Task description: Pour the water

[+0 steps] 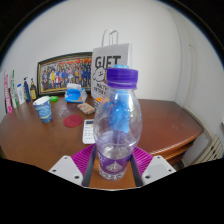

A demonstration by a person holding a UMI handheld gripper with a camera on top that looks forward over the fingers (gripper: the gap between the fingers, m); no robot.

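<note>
Bottle (117, 122), clear w/ purple cap, upright, clamped in claw (113, 163).

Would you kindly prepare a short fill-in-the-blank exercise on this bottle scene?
1. The bottle has a ____ cap.
2. The bottle stands upright between the two pads of the ____.
3. Beyond the bottle, a white gift bag stands on the wooden ____.

Missing words: purple; gripper; table.
</note>
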